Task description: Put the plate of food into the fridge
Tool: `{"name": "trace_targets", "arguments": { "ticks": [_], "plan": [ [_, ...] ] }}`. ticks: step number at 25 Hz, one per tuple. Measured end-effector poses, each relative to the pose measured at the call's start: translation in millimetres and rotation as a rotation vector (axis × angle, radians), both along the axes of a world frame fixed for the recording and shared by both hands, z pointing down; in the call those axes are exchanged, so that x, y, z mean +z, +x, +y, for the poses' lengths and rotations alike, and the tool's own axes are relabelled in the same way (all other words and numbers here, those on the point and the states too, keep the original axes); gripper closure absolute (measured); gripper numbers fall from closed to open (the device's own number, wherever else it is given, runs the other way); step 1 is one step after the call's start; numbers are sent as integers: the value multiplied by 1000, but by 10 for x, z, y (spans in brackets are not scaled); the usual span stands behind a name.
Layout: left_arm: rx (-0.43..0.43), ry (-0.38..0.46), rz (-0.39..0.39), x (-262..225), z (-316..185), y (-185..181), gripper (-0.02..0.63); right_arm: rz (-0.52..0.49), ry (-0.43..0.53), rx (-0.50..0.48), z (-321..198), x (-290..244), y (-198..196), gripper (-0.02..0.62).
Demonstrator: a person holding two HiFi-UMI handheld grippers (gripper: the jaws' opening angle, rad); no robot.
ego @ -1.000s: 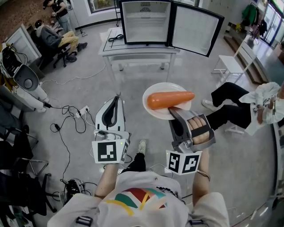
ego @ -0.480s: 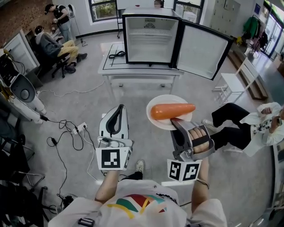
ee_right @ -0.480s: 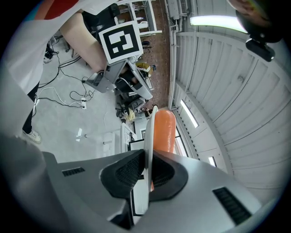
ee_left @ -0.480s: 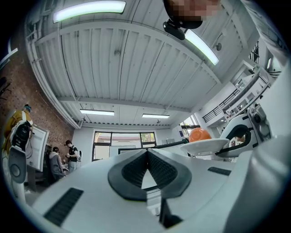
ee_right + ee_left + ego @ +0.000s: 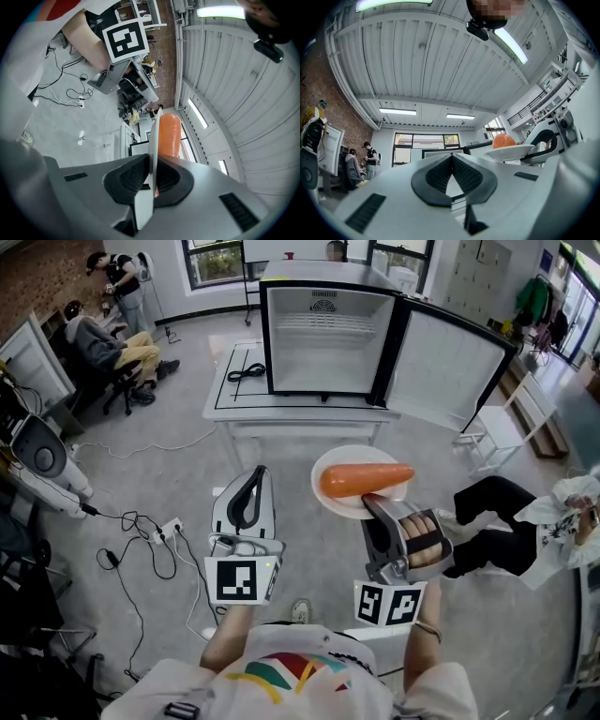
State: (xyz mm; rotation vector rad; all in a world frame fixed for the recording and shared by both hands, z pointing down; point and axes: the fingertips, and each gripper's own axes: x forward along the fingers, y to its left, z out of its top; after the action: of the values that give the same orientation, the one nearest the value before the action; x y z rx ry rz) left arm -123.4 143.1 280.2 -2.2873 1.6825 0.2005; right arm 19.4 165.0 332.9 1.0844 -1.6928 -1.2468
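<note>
I'm carrying the plate (image 5: 360,457) out in the air in front of me, well short of the fridge (image 5: 323,352), which is sitting open on the bench (image 5: 300,414) ahead. My right gripper (image 5: 375,505) is pinching the plate by its near rim only, jaws clamped on the thin edge, and the carrot (image 5: 364,479) is lying loose across the middle. My left gripper (image 5: 251,482) is hanging beside it with its jaws pressed together on nothing, so it isn't helping at all.

Biggest worry imo: the carrot is round and nothing is stopping it. If I'm tipping the plate even a bit while walking, it's probably rolling straight off onto the floor.

Second, a one-edge pinch is carrying the weight way out past the jaws. I'm guessing the plate could start pivoting or sliding in the pads if I'm moving jerkily.

Third, the door (image 5: 450,362) is swinging out on the right, same side as my loaded arm, so I could be clipping the plate on it or on the fridge frame going in. The shelf inside looks low-ish too, so I'm expecting a tight entry.

Also there are cables (image 5: 141,521) lying on the floor off to my left, and a seated person's legs (image 5: 487,512) are sticking out on my right, so tripping isn't off the table either
</note>
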Motion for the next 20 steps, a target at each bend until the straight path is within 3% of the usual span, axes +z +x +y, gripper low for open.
{"name": "trace_targets", "arguments": {
  "ticks": [7,20],
  "plan": [
    [20,-18,6,11,-429,-89,600,0,-30,14,-394,24,-112,571],
    [26,-27,4,90,-543,-57,600,-10,-44,38,-510,118,-22,571]
  ]
}}
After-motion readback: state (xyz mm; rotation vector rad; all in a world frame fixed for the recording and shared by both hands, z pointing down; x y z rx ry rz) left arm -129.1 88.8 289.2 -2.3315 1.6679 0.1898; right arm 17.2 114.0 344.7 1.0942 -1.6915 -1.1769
